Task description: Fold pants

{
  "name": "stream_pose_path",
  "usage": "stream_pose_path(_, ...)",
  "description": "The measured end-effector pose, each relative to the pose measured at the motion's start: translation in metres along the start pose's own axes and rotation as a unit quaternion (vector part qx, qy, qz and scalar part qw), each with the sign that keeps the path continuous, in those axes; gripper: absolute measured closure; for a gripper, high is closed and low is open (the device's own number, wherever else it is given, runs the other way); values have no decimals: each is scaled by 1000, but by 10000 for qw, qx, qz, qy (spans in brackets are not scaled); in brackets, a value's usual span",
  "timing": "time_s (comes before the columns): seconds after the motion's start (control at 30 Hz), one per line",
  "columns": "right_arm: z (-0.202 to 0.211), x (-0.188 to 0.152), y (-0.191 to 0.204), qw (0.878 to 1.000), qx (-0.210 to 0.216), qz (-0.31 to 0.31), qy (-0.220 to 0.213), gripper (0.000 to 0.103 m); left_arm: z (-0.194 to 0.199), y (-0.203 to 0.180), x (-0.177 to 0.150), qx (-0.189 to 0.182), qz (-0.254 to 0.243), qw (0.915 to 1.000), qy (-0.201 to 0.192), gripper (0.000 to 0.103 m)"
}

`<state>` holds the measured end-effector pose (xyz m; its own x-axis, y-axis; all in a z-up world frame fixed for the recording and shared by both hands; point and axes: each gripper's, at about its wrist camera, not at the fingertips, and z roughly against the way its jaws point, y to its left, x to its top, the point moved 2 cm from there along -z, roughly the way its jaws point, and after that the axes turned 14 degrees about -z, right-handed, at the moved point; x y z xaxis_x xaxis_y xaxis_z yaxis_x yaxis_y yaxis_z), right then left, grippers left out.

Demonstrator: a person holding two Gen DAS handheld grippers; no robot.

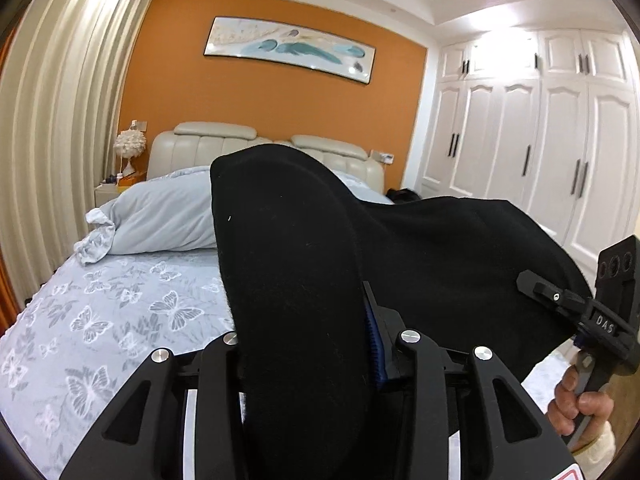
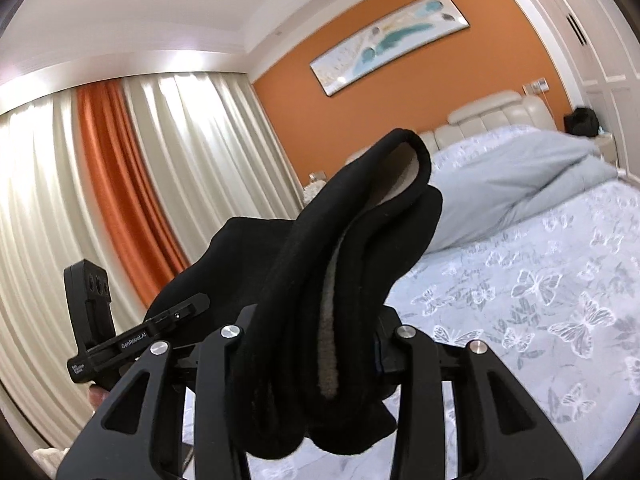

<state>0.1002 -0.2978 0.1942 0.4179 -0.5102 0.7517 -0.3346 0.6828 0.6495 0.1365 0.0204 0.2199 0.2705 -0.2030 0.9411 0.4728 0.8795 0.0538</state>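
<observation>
Filling the low centre of the left wrist view, the black pants (image 1: 304,280) bulge up between the left tongs (image 1: 316,360), which are closed on a thick fold of them; the fingertips are buried in cloth, and only a blue ribbed pad (image 1: 375,344) shows on the right side. From there the cloth stretches to the right edge, where the right tongs (image 1: 536,286) pinch its far corner, with a hand (image 1: 580,408) on the handle below, partly cut off by the frame.

In the right wrist view the same pants rise in bunched layers from the right tongs, clamped on them, a strip of grey lining (image 2: 332,320) showing along one hem; these fingertips are hidden too. At lower left the left tongs bite the cloth's other end.

So the pants hang in the air between both tools, above the bed (image 1: 100,320) with its butterfly sheet. Farther back lie a pale duvet (image 1: 160,216), the cream headboard (image 1: 200,144), an orange wall with a long painting (image 1: 290,48), curtains (image 2: 120,180) and white wardrobes (image 1: 520,120). A dark shape by the headboard, at the right, is too blurred to name.
</observation>
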Motion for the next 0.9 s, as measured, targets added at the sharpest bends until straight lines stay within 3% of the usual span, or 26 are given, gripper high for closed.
stream_pose_path(0.17,-61,-19,-69,9986,-307,-342,266,68,-88,17,-39,62,37,9993,379,67)
stream_pose_path(0.27,-96,-44,-120,9950,-645,-555,525,67,-146,29,-85,-57,298,9961,825,67)
stream_pose_path(0.37,-133,-89,-185,9836,-1206,-874,1021,61,-197,37,-138,-76,427,9899,1346,64)
stream_pose_path(0.43,-152,-121,-226,9656,-1787,-1022,1587,59,-227,38,-180,-66,447,9827,1794,61)
stream_pose_path(0.47,-157,-139,-247,9518,-2175,-1063,1884,50,-244,40,-211,-69,495,9738,2219,59)
stream_pose_path(0.5,-152,-144,-255,9537,-2112,-1096,1838,41,-255,43,-236,-8,566,9642,2590,53)
stream_pose_path(0.53,-140,-145,-257,9593,-2036,-1078,1632,35,-255,49,-252,-2,735,9616,2643,40)
stream_pose_path(0.57,-126,-141,-255,9623,-2090,-975,1444,31,-238,60,-258,-14,1080,9687,2237,34)
stream_pose_path(0.63,-99,-124,-240,9616,-2463,-675,1007,31,-208,80,-251,310,1361,9694,2018,34)
stream_pose_path(0.67,-91,-114,-230,9646,-2421,-598,864,41,-195,86,-244,426,1399,9705,1915,35)
stream_pose_path(0.7,-87,-102,-212,9725,-2117,-508,830,47,-179,91,-231,589,1383,9735,1726,35)
stream_pose_path(0.77,-92,-91,-171,9795,-1820,-135,851,54,-154,89,-200,803,1180,9800,1387,35)
stream_pose_path(0.83,-109,-100,-148,9794,-1691,157,1094,59,-149,74,-175,748,1014,9828,1353,35)
stream_pose_path(0.9,-137,-121,-156,9653,-2142,315,1460,60,-163,45,-169,489,804,9825,1607,35)
